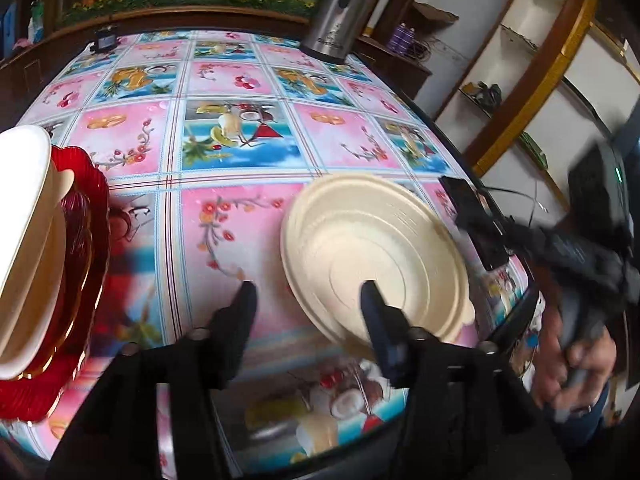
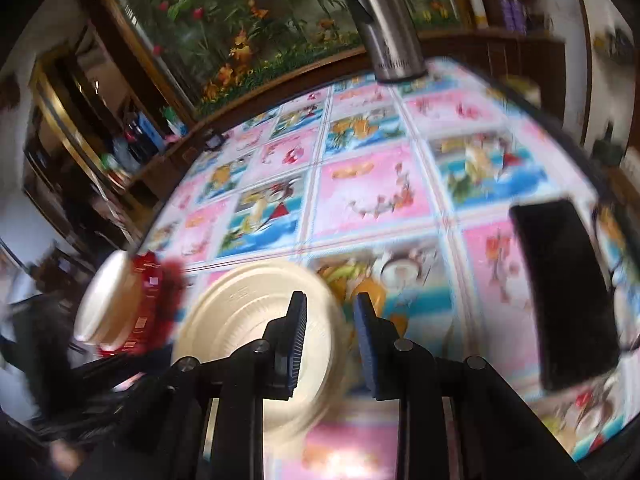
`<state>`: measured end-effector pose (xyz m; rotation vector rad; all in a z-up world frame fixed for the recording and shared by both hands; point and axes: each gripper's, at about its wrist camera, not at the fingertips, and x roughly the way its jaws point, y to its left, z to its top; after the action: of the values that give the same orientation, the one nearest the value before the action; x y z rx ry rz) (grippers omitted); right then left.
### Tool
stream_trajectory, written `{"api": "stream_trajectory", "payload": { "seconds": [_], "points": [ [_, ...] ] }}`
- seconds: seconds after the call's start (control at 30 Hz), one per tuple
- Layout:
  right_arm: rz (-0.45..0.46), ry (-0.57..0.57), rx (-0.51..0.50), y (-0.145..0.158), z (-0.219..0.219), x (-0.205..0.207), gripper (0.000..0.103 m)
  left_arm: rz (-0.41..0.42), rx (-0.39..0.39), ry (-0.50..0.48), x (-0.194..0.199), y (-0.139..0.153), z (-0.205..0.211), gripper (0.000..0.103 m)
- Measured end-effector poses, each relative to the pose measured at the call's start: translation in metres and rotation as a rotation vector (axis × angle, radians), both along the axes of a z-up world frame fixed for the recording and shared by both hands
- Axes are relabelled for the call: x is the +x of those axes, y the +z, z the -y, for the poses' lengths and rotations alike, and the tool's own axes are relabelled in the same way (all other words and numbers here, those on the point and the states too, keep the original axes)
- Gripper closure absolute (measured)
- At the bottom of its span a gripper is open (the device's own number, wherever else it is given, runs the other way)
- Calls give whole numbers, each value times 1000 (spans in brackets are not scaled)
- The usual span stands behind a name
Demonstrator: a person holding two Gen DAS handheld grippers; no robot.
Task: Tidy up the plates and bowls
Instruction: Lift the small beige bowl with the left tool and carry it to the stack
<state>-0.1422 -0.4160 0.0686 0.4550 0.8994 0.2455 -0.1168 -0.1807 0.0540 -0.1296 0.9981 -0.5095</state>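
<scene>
Cream round disposable bowl (image 1: 376,256) lies on the fruit-patterned tablecloth (image 1: 224,136), near the table's right edge. Left gripper (image 1: 308,292) is spread, nothing between its fingers. Right gripper (image 2: 330,308) stands slightly apart, pinching nothing. Red plates (image 1: 68,280) with cream bowls (image 1: 28,220) stand far left.

tablecloth (image 1: 240,152): glossy plastic | flask (image 1: 340,12): brushed metal | bowl (image 1: 376,256): matt
</scene>
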Motion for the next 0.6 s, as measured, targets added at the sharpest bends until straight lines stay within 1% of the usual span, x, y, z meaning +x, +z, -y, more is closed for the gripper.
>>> {"api": "stream_trajectory", "payload": {
  "seconds": [0.03, 0.13, 0.2, 0.23, 0.27, 0.3, 0.37, 0.43, 0.6],
  "points": [
    [-16, 10, 41, -3, 3, -4, 74, -8, -5, 2, 3, -1, 0, 48],
    [-62, 33, 71, -15, 0, -19, 74, -27, -7, -3, 14, -8, 5, 48],
    [-95, 49, 117, -25, -3, -22, 74, -22, 2, -8, 19, -13, 9, 48],
    [-100, 51, 125, -28, -5, -22, 74, -17, 3, -12, 20, -15, 10, 59],
    [-104, 50, 120, -30, -7, -22, 77, -10, 5, -18, 21, -16, 12, 85],
    [-100, 47, 117, -30, -9, -22, 83, -5, 18, -29, 21, -17, 15, 88],
    [-70, 32, 84, -23, -10, -22, 87, 27, 34, -41, 16, -14, 16, 88],
    [-38, 24, 62, -15, -11, -22, 91, 59, 35, -51, 12, -7, 14, 88],
    [-3, 43, 70, -1, -21, -15, 91, 106, 32, -31, 4, 10, 0, 88]
  ]
}}
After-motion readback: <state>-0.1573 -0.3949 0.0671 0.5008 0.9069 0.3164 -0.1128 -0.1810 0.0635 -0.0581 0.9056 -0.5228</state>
